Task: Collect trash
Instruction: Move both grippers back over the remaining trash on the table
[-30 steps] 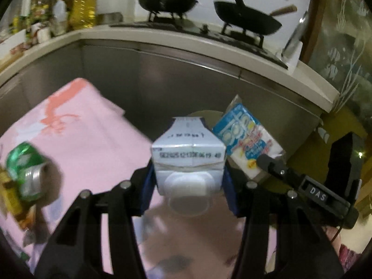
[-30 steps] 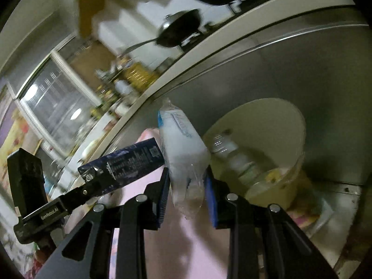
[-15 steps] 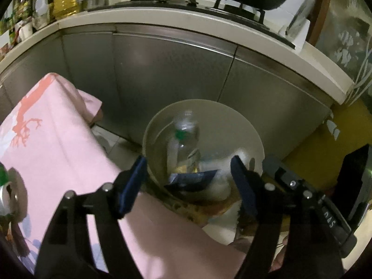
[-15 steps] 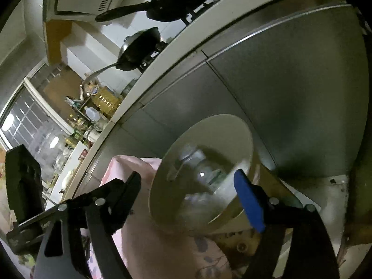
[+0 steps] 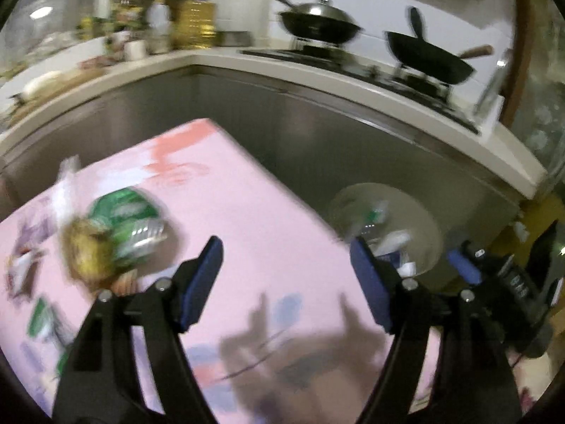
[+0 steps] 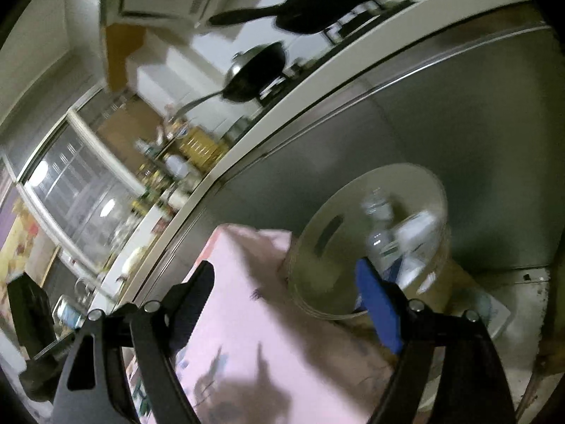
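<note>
A round beige trash bin stands on the floor off the far right edge of a pink-covered table. Inside it lie a clear plastic bottle, a blue-and-white carton and a white wrapper. A crushed green can and a yellow wrapper lie on the cloth at the left, blurred. My left gripper hangs open and empty over the table. My right gripper is open and empty too, near the bin's rim.
Steel cabinet fronts under a pale counter with two black woks run behind the table and bin. More small wrappers lie at the table's left edge. The other gripper's body shows at the right.
Both grippers let go of their trash, the carton and the wrapper, which now lie in the bin. The left gripper has swung back from the bin over the pink table toward the can.
</note>
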Tool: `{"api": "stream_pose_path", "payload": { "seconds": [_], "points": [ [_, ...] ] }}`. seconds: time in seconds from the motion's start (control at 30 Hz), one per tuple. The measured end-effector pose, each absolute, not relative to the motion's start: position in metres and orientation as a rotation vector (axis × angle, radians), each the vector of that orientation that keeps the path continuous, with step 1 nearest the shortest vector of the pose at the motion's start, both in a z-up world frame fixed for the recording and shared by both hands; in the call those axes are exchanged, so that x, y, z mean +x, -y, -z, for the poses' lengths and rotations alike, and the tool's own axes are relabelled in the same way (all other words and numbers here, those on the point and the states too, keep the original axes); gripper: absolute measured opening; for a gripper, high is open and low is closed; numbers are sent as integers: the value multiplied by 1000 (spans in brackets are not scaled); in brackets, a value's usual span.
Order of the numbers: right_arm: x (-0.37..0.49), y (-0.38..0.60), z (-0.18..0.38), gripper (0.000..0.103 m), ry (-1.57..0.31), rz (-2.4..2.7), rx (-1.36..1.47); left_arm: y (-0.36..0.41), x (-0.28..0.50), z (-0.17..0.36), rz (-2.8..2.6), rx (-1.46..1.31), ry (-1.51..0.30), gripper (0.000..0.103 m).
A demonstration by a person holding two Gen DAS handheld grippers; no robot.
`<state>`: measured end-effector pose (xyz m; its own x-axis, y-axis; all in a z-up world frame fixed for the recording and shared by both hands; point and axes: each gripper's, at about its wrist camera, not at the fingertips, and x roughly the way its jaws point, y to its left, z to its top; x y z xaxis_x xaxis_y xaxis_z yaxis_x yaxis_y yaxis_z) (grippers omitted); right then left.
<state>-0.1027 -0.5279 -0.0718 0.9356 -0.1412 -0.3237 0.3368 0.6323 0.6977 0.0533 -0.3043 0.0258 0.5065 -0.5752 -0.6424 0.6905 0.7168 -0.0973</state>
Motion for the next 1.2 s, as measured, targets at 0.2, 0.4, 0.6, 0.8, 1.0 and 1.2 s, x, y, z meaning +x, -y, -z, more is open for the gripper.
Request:
{"api": "stream_pose_path", "payload": {
  "seconds": [0.2,0.4,0.6,0.8,1.0,1.2],
  "points": [
    [-71,467,56,79,-329,140,770,213,60,-22,540,183,-674,72],
    [-39,400,45,79,-425,4,678,139,63,-17,367,191,-655,72],
    [-18,342,40,79,-497,-100,583,91,61,-10,267,187,-645,72],
    [-13,306,41,79,-551,-155,508,59,68,-1,207,165,-670,72],
    [-8,286,42,79,-591,-178,466,37,76,10,167,140,-702,72],
    [-2,272,44,79,-624,-192,443,21,82,21,132,129,-730,72]
  ]
}}
